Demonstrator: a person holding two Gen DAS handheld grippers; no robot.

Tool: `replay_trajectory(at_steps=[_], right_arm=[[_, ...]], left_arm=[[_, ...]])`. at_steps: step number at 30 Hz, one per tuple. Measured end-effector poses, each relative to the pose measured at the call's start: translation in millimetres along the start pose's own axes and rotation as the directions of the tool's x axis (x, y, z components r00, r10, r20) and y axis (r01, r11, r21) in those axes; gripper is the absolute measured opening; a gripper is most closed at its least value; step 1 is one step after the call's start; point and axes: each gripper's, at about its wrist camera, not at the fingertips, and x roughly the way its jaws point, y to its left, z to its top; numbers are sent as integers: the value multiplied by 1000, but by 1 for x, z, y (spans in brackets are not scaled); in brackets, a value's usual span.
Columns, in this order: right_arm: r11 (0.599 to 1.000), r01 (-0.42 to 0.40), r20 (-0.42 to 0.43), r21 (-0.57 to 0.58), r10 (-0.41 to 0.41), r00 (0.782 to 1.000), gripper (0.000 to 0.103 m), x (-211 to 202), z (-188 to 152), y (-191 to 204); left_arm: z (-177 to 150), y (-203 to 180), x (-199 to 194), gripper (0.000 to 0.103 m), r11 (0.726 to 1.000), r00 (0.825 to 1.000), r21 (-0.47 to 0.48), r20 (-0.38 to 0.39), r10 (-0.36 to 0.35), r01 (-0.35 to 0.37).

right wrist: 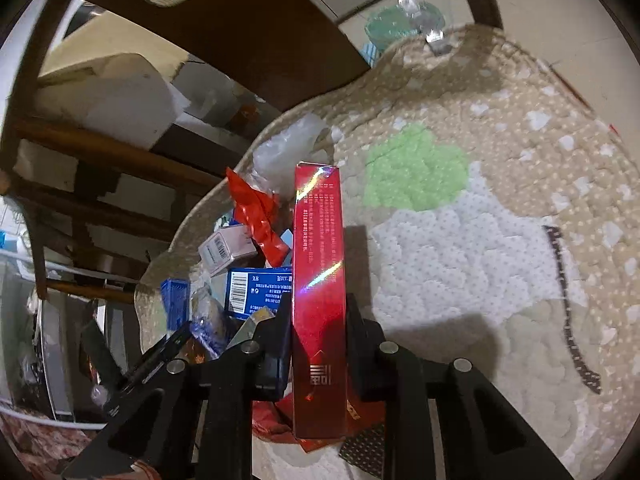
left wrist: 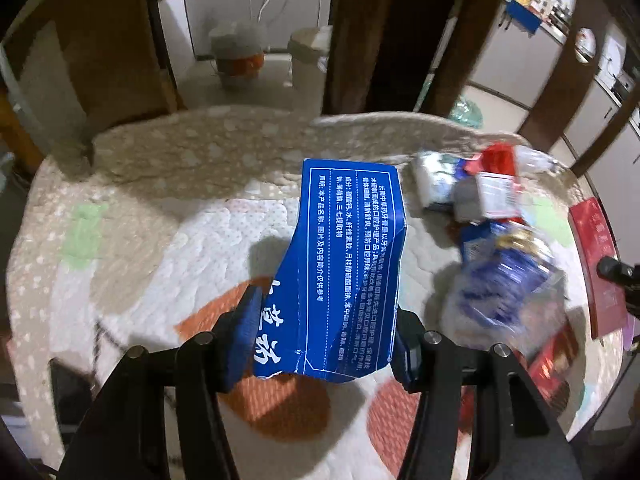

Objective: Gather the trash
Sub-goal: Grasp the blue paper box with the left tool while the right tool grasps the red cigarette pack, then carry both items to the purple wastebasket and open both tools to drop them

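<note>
My left gripper [left wrist: 326, 336] is clamped on a torn blue carton [left wrist: 344, 264] printed with white Chinese text, its pads pressing the lower edges from either side. The carton stands up from the jaws, raised over the quilted cushion [left wrist: 160, 208], which is beige with white, green and orange patches and casts the carton's shadow to its left. To the carton's right lies the trash pile [left wrist: 488, 216]: a white wrapper, a red-and-white small box, a crumpled clear bag with blue print, all somewhat blurred.

My right gripper [right wrist: 318, 344] is squeezed tight on a narrow red box [right wrist: 318, 280] with a glossy, iridescent face, held upright on its long edge between the pads. Just left of it in this view sit a blue box with a barcode [right wrist: 256, 288], a pale small box [right wrist: 228, 250], a red crumpled wrapper [right wrist: 256, 212] and clear plastic film [right wrist: 288, 148], heaped near the cushion's edge. Behind the cushion rises a dark wooden chair back [right wrist: 240, 24].
</note>
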Motion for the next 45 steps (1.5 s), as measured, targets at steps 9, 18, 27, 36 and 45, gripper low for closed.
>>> replay_trajectory(at_steps=[9, 18, 27, 36, 45], right_arm=[[999, -7, 115, -42, 12, 993, 25, -63, -23, -22], [994, 103, 301, 48, -113, 947, 25, -170, -41, -123], [938, 183, 395, 293, -294, 871, 25, -252, -50, -275], [913, 187, 392, 363, -332, 858, 25, -262, -38, -338], [912, 196, 392, 360, -339, 855, 46, -257, -30, -353]], left_arm=[[-20, -87, -77, 56, 982, 991, 166, 81, -105, 90], [-22, -239, -85, 56, 885, 949, 356, -21, -314, 300], [-33, -428, -51, 56, 742, 879, 474, -198, -434, 474], [-43, -546, -9, 57, 685, 851, 506, -292, -436, 524], [-46, -561, 11, 69, 675, 827, 478, -338, -449, 561]])
